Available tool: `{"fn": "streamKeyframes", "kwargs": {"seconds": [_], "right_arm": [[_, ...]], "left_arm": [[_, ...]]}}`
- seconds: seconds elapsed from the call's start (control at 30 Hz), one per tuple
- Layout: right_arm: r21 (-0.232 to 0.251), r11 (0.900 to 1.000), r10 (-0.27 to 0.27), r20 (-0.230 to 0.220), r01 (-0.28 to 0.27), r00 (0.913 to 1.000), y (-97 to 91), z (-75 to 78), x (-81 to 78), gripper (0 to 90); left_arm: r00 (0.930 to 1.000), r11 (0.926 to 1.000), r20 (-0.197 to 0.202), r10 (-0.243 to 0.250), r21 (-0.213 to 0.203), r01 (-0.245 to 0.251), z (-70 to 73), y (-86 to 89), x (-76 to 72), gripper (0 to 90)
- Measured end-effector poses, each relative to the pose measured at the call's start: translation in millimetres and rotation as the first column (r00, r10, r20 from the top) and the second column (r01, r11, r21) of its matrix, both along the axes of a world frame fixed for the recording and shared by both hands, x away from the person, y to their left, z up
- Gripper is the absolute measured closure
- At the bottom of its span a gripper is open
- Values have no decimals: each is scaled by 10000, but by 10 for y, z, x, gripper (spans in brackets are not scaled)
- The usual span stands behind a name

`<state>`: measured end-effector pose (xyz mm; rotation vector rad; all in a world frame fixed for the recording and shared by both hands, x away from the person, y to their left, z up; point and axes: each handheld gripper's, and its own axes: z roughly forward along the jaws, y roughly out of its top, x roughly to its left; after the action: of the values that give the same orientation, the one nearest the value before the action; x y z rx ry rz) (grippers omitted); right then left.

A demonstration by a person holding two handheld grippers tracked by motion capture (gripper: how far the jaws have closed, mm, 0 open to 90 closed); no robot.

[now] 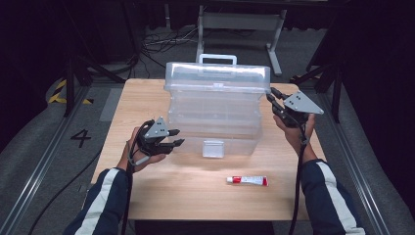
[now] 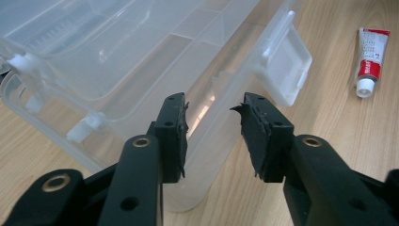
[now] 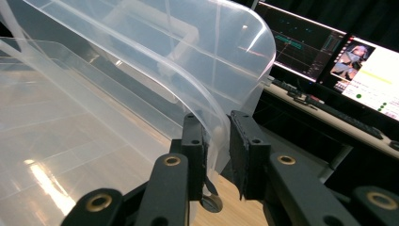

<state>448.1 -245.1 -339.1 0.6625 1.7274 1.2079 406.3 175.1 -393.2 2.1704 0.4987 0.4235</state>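
- I see a clear, see-through plastic storage box (image 1: 215,115) with a white carrying handle standing near the far middle of the pale wooden table (image 1: 161,191). Its lid (image 1: 218,73) is lifted a little above the body, which shows best in the right gripper view.
- My right gripper (image 1: 272,99) sits at the box's right end, up at the lid's corner. In the right gripper view the curved edge of the lid (image 3: 188,70) runs down between the two black jaws. The lid edge lies against the left jaw, and a narrow gap shows beside the other jaw. I cannot tell whether the pads are actually pinching the plastic.
- My left gripper (image 1: 175,137) is at the front-left corner of the box, held low and pointing toward it. In the left gripper view the jaws stand apart with open space between them. The rounded corner of the box (image 2: 141,61) lies just beyond them and nothing is gripped. This tool is released.
- The box's front latch flap (image 1: 213,148) hangs at the middle of the front wall. It is to the right of my left gripper and apart from it.
- A small red-and-white tube (image 1: 247,180) with a white cap lies flat on the table in front of the box, toward the right. It is well clear of both grippers.
- The person's forearms wear dark sleeves (image 1: 105,200) with a white stripe.
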Motion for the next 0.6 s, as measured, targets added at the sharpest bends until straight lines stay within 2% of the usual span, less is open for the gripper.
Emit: {"fn": "streamKeyframes", "kwargs": {"seconds": [0.17, 0.27, 0.33, 0.43, 0.47, 0.53, 0.6], "right_arm": [[-15, 9997, -232, 38, 232, 9997, 28, 29, 26, 778], [39, 9997, -250, 37, 250, 9997, 29, 38, 41, 778], [11, 9993, -366, 73, 366, 9993, 40, 47, 53, 784], [-41, 9992, -402, 127, 402, 9991, 48, 55, 65, 788], [-21, 9992, -404, 145, 404, 9991, 48, 57, 72, 788], [-11, 9992, -398, 120, 398, 9991, 45, 72, 92, 790], [-56, 9991, -429, 148, 430, 9990, 52, 84, 107, 794]], "left_arm": [[9999, 9995, -120, -118, 306, 121, -46, -59, 52, 585], [9994, 9975, -182, -309, 623, 320, -68, -113, 87, 585], [9993, 9956, -156, -348, 866, 361, -83, -149, 110, 585], [9995, 9883, -53, -309, 1492, 313, -98, -208, 137, 598], [9994, 9875, -77, -342, 1540, 350, -102, -219, 153, 598], [9992, 9909, -173, -364, 1287, 383, -102, -220, 179, 612], [9987, 9895, -223, -461, 1358, 487, -101, -223, 197, 623]]}}
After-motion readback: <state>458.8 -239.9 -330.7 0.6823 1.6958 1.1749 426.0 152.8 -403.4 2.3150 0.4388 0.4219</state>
